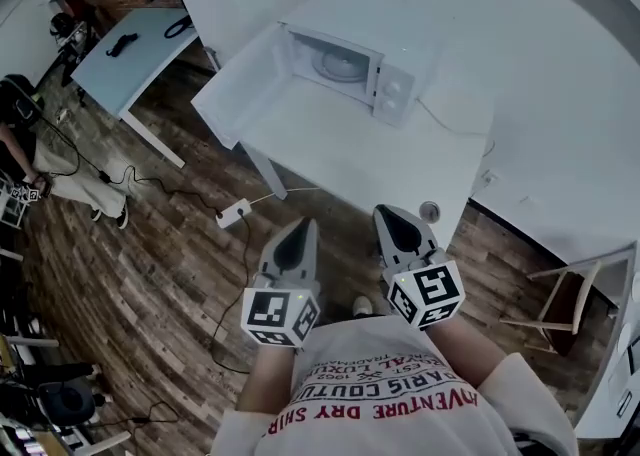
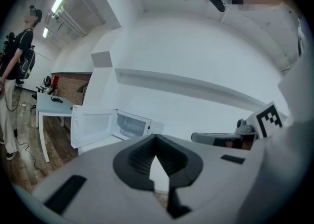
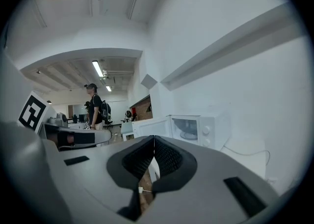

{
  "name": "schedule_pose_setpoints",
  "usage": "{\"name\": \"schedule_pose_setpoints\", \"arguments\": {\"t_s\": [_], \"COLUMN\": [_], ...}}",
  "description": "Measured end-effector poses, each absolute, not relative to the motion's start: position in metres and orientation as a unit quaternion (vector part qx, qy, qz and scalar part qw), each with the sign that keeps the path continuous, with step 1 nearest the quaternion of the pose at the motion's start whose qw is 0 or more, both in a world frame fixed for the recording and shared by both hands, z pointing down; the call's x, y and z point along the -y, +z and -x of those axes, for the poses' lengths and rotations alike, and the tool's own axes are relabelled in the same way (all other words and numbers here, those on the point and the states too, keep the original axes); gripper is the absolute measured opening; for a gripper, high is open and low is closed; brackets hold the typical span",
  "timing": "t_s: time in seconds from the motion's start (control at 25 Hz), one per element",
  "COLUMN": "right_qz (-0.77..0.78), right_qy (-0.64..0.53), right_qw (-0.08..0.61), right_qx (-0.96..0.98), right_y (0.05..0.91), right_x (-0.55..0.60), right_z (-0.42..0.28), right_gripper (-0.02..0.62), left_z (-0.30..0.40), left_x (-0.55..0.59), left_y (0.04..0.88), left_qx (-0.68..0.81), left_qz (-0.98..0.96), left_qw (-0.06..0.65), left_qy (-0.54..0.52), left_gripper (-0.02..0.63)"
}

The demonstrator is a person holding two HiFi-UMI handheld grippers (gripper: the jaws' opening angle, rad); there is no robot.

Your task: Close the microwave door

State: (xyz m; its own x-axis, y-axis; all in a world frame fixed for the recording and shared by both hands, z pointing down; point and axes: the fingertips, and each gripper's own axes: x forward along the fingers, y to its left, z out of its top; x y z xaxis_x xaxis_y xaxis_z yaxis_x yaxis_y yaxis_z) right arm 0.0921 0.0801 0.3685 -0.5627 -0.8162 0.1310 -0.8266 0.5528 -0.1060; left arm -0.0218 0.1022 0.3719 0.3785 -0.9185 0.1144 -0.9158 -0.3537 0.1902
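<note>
the microwave (image 1: 352, 68) sits at the far end of the white desk (image 1: 380, 169), close to the wall, with its door (image 1: 243, 79) swung wide open to the left and the turntable showing inside. both tools are held back near the person's torso, well apart from the oven: the left gripper (image 1: 299, 227) and the right gripper (image 1: 396, 217) each have their jaws pressed together at the tips with nothing between them. the closing looks not yet begun; this is the approach. the next move likely calls for carrying the left gripper out past the door's free edge and pushing it rightward until it latches.
</note>
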Motion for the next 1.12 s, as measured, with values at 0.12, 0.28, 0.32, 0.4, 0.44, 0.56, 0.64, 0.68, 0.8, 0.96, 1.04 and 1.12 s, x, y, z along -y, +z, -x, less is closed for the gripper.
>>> {"name": "schedule_pose_setpoints", "arguments": {"t_s": [0.12, 0.28, 0.32, 0.4, 0.44, 0.56, 0.64, 0.68, 0.8, 0.96, 1.04, 1.12], "right_qz": [-0.471, -0.478, -0.481, -0.490, -0.497, -0.520, -0.539, -0.550, -0.585, -0.624, -0.638, -0.649], "right_qy": [0.084, 0.096, 0.097, 0.100, 0.102, 0.101, 0.100, 0.100, 0.099, 0.102, 0.102, 0.101], "right_qw": [0.032, 0.032, 0.033, 0.035, 0.036, 0.037, 0.035, 0.034, 0.031, 0.018, 0.017, 0.018], "right_qx": [0.878, 0.872, 0.871, 0.865, 0.861, 0.847, 0.835, 0.829, 0.805, 0.775, 0.763, 0.754], "right_y": [0.371, 0.377, 0.378, 0.381, 0.383, 0.384, 0.382, 0.381, 0.377, 0.373, 0.373, 0.374], "right_x": [-0.047, -0.013, -0.005, 0.011, 0.020, 0.047, 0.069, 0.081, 0.112, 0.146, 0.160, 0.172], "right_z": [-0.110, -0.119, -0.119, -0.118, -0.116, -0.110, -0.106, -0.104, -0.098, -0.092, -0.089, -0.090], "right_gripper": [0.012, 0.012, 0.012, 0.012, 0.012, 0.012, 0.012, 0.012, 0.012, 0.012, 0.012, 0.012], "left_z": [0.006, 0.003, 0.004, 0.006, 0.008, 0.014, 0.019, 0.022, 0.029, 0.038, 0.042, 0.044], "left_x": [-0.075, -0.041, -0.031, -0.011, 0.000, 0.037, 0.067, 0.082, 0.124, 0.168, 0.187, 0.204], "left_y": [0.373, 0.382, 0.384, 0.387, 0.389, 0.389, 0.387, 0.385, 0.384, 0.382, 0.383, 0.385], "left_qx": [0.554, 0.552, 0.550, 0.540, 0.532, 0.507, 0.488, 0.478, 0.442, 0.401, 0.389, 0.380], "left_qz": [-0.824, -0.824, -0.825, -0.831, -0.836, -0.851, -0.862, -0.868, -0.887, -0.906, -0.911, -0.914], "left_qw": [0.116, 0.127, 0.129, 0.132, 0.134, 0.136, 0.134, 0.133, 0.131, 0.126, 0.126, 0.129], "left_qy": [-0.002, 0.008, 0.010, 0.014, 0.015, 0.017, 0.020, 0.022, 0.032, 0.047, 0.049, 0.049], "left_gripper": [-0.002, -0.002, -0.002, -0.002, -0.002, -0.002, -0.002, -0.002, -0.002, -0.002, -0.002, -0.002]}}
